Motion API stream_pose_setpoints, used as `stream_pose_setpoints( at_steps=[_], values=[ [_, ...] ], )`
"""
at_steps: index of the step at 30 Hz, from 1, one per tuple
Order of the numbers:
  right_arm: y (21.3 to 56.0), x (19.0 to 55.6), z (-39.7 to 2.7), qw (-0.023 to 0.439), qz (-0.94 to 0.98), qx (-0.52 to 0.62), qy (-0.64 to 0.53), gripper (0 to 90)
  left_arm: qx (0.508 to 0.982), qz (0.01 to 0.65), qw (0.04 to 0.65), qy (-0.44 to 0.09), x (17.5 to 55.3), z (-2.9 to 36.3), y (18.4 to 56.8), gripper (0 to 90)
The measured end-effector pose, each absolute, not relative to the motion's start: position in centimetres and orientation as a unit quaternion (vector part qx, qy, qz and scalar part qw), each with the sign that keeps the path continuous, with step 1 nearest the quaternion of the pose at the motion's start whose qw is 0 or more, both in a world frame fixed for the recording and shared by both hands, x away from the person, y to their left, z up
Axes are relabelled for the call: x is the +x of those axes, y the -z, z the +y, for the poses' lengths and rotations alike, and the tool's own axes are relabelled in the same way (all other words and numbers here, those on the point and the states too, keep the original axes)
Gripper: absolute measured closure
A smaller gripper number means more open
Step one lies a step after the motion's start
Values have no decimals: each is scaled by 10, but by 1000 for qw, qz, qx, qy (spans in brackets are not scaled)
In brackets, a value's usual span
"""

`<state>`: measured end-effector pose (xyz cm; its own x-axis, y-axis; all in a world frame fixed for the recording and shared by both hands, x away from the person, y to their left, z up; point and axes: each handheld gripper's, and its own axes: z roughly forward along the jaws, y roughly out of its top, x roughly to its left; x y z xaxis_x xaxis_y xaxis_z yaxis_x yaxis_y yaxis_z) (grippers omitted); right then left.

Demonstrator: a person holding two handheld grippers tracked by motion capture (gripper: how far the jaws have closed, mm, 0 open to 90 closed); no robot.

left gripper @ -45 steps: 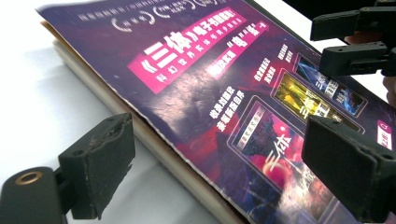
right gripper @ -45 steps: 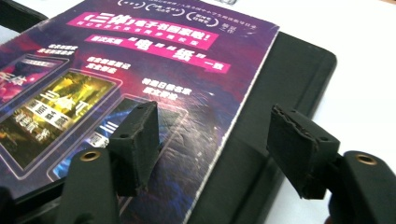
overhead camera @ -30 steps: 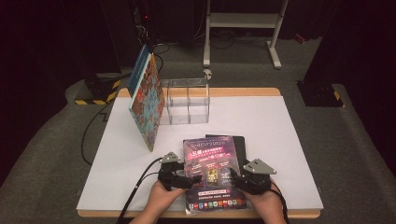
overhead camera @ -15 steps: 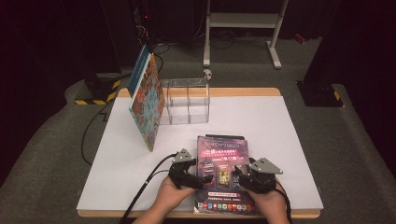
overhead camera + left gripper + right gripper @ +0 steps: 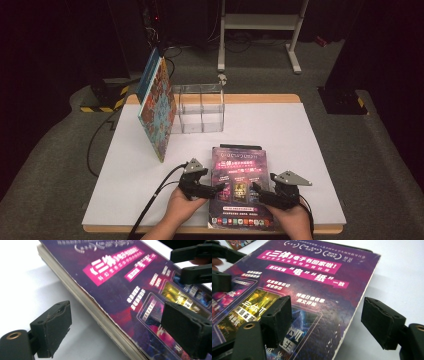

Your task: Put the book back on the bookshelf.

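The purple-covered book (image 5: 239, 187) lay flat at the near edge of the white table (image 5: 310, 135), and we judged that we were squaring up to grip it by its two side edges; next each claw had to close on its edge. Our left gripper (image 5: 204, 190) stood wide astride the left edge, pads off it, having narrowed a touch, while our right gripper (image 5: 262, 194) had just been opening, likewise wide astride the right edge, holding nothing

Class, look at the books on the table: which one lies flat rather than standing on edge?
The purple-covered book between the two grippers lies flat; the colourful patterned book stands tilted against the clear box.
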<state>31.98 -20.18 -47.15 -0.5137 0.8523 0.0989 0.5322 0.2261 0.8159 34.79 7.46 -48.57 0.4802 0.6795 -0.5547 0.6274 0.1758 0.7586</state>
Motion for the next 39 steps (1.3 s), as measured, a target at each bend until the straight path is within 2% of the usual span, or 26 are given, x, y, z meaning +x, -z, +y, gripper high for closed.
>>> stream_pose_setpoints(
  at_steps=[2, 6, 17, 21, 24, 26, 28, 29, 31, 32, 34, 36, 39],
  values=[
    [474, 320, -202, 171, 756, 461, -433, 235, 636, 515, 574, -15, 350, 73, 486, 99],
    [476, 323, -199, 162, 751, 469, -435, 192, 634, 519, 574, -4, 352, 72, 487, 111],
    [479, 330, -200, 138, 745, 485, -438, 149, 637, 512, 576, -5, 351, 71, 487, 134],
    [478, 333, -199, 129, 747, 487, -435, 141, 624, 530, 573, 32, 357, 73, 489, 135],
    [480, 337, -201, 102, 743, 494, -440, 143, 626, 527, 573, 39, 359, 73, 491, 131],
    [479, 338, -199, 105, 746, 492, -435, 145, 626, 520, 579, 33, 356, 72, 489, 175],
    [473, 338, -191, 134, 759, 483, -415, 150, 631, 517, 578, 22, 354, 72, 487, 200],
    [473, 338, -191, 134, 759, 483, -415, 150, 631, 519, 576, 22, 355, 73, 486, 200],
    [469, 340, -183, 154, 767, 472, -406, 169, 628, 516, 583, 4, 355, 76, 484, 323],
    [469, 340, -183, 154, 767, 472, -406, 169, 628, 511, 587, -11, 354, 78, 483, 323],
    [467, 345, -177, 160, 771, 468, -401, 174, 632, 506, 587, -27, 355, 80, 480, 431],
    [467, 346, -176, 164, 772, 467, -399, 179, 630, 508, 587, -33, 357, 83, 479, 446],
    [464, 350, -173, 173, 773, 464, -397, 215, 634, 501, 587, -51, 359, 86, 476, 526]
  ],
)
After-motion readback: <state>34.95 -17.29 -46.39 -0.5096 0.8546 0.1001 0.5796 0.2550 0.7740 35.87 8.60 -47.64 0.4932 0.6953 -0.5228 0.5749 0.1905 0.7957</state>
